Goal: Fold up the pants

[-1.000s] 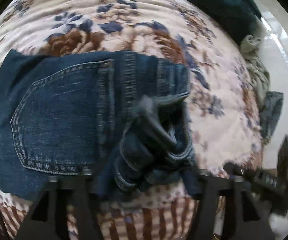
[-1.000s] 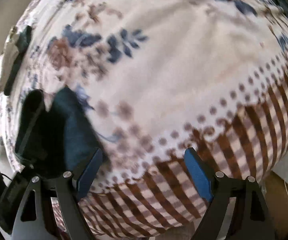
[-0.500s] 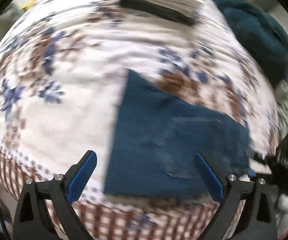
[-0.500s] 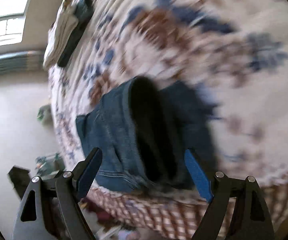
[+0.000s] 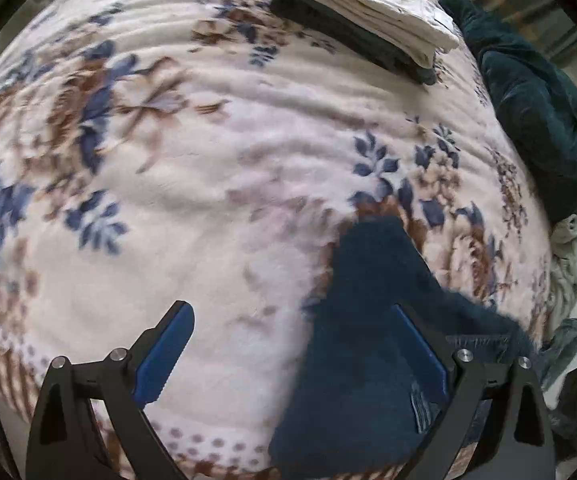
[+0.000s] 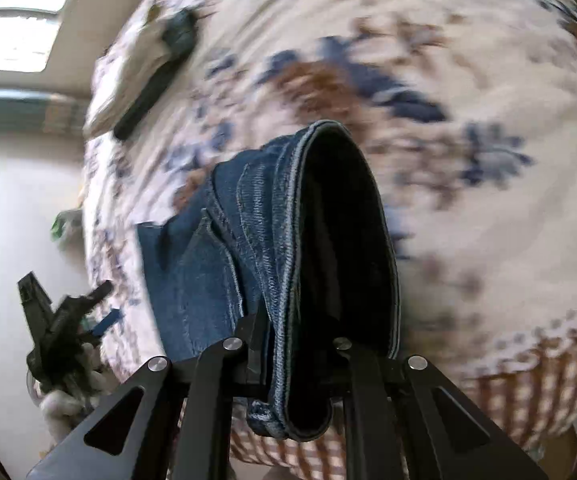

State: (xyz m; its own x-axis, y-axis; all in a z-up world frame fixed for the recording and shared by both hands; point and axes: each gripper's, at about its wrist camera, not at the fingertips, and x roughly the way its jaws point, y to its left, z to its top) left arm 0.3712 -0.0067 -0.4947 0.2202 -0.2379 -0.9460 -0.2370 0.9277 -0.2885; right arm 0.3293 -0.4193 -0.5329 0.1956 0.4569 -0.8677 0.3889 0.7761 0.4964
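The blue jeans (image 5: 368,320) lie folded near the front edge of a floral blanket (image 5: 208,184) on a bed. My left gripper (image 5: 292,354) hovers over the blanket with its jaws wide open. Only its right pad overlaps the denim's left edge, and nothing is held. In the right wrist view, a thick folded edge of the jeans (image 6: 216,260) arches up toward the camera. My right gripper (image 6: 294,344) is closing on it, fingers close together with denim pinched between them. The left gripper (image 6: 60,328) shows at the lower left there.
A stack of folded clothes (image 5: 368,12), white over dark, sits at the blanket's far side. A dark teal garment (image 5: 536,120) and crumpled pale fabric (image 5: 564,248) lie along the right edge. The floor (image 6: 16,208) drops off beyond the bed's side.
My left gripper let go of the bunched denim, opened wide and swung off over the bare blanket. My right gripper swung from bare blanket to the jeans and closed on their folded edge.
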